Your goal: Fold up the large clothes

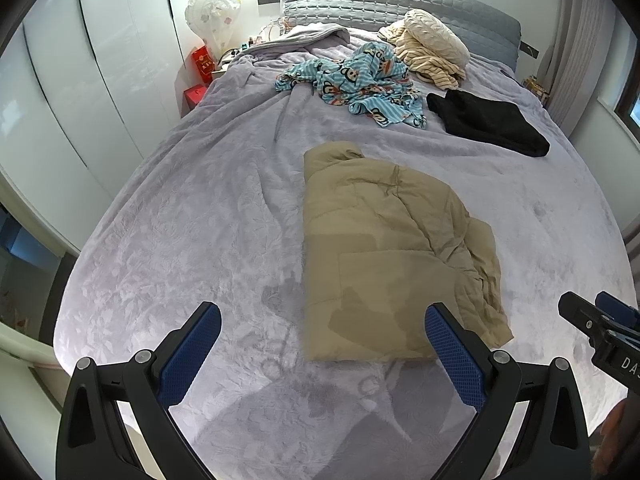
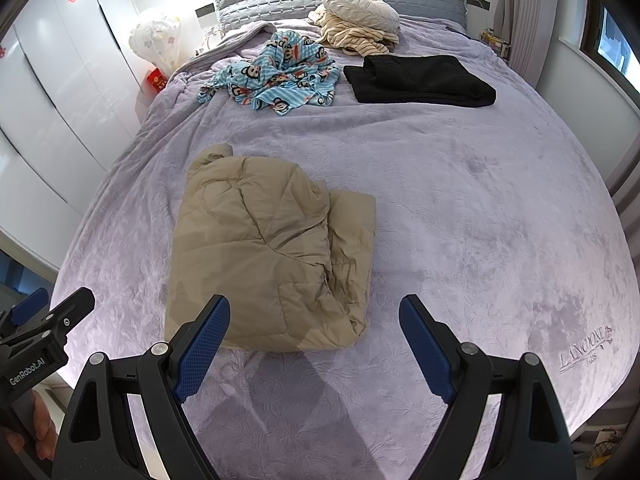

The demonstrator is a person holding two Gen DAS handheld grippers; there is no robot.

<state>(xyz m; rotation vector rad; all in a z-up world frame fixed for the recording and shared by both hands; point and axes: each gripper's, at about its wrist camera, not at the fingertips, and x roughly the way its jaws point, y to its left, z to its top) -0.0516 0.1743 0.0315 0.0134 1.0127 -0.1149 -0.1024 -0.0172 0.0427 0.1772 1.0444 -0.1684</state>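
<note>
Bed (image 1: 200, 220) with lilac cover, seen from its near end. The right wrist view alone shows embossed lettering on the cover at near right, reading roughly "LANCOME" (image 2: 586, 350), and "GenRobot.AI" printed on the left gripper's body at far left of frame. The left wrist view alone shows a red box (image 1: 203, 63) beside the bed at far left; the right gripper's body there bears the partial letters "DA".

Tan jacket (image 1: 384, 248), folded into a rough rectangle, lies mid-bed toward the near end. Far beyond it: black garment (image 1: 488, 122) right, monkey-print cloth (image 1: 360, 80) left, cream pile (image 1: 432, 46) by the headboard.

Left gripper (image 1: 322, 318): jaws spread wide, empty, hovering just near of the jacket's near edge. Right gripper (image 2: 314, 312): likewise spread and empty, over the jacket's near right corner.
</note>
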